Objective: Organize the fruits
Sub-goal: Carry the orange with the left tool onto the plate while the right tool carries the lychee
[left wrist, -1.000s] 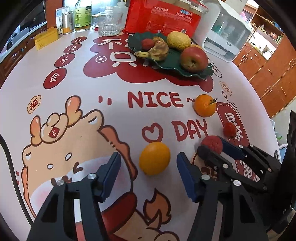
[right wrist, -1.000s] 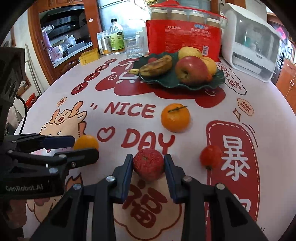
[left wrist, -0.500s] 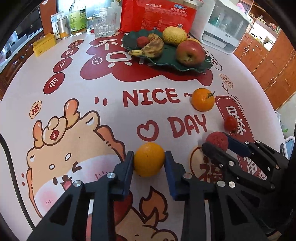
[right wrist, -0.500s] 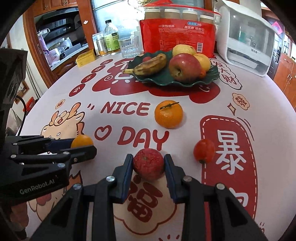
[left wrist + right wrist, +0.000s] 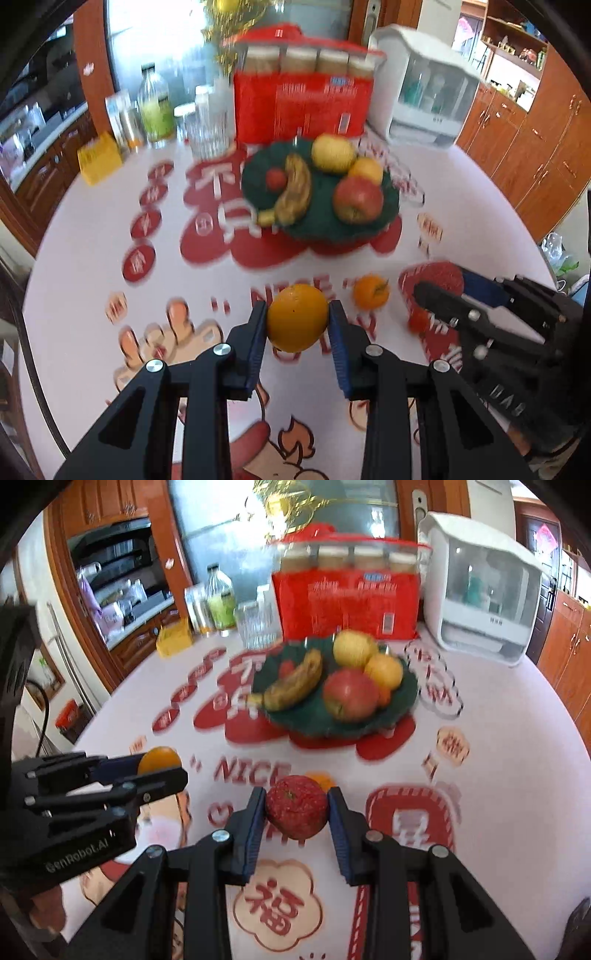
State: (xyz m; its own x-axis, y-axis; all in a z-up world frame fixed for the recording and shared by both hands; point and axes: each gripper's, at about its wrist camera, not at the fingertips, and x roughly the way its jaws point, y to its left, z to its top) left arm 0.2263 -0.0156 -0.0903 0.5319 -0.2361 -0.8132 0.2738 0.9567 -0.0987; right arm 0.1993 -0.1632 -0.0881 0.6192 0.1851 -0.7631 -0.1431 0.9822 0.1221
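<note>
My left gripper (image 5: 297, 322) is shut on an orange (image 5: 297, 317) and holds it above the table. My right gripper (image 5: 297, 808) is shut on a bumpy red fruit (image 5: 297, 806), also lifted. The right gripper (image 5: 439, 282) shows at the right of the left wrist view; the left gripper (image 5: 162, 766) shows at the left of the right wrist view. A green plate (image 5: 258, 173) at the back holds a banana (image 5: 293, 194), an apple (image 5: 357, 199), a pear (image 5: 332, 153) and other fruit. A tangerine (image 5: 370, 293) and a small red fruit (image 5: 417, 320) lie on the table.
A red box (image 5: 303, 103) and a white appliance (image 5: 424, 85) stand behind the plate. A glass (image 5: 207, 134), bottles (image 5: 155, 107) and a yellow box (image 5: 98, 158) stand at the back left. Wooden cabinets line the right side.
The left gripper closed on the orange, and both grippers lifted their fruit off the table and tilted up toward the plate.
</note>
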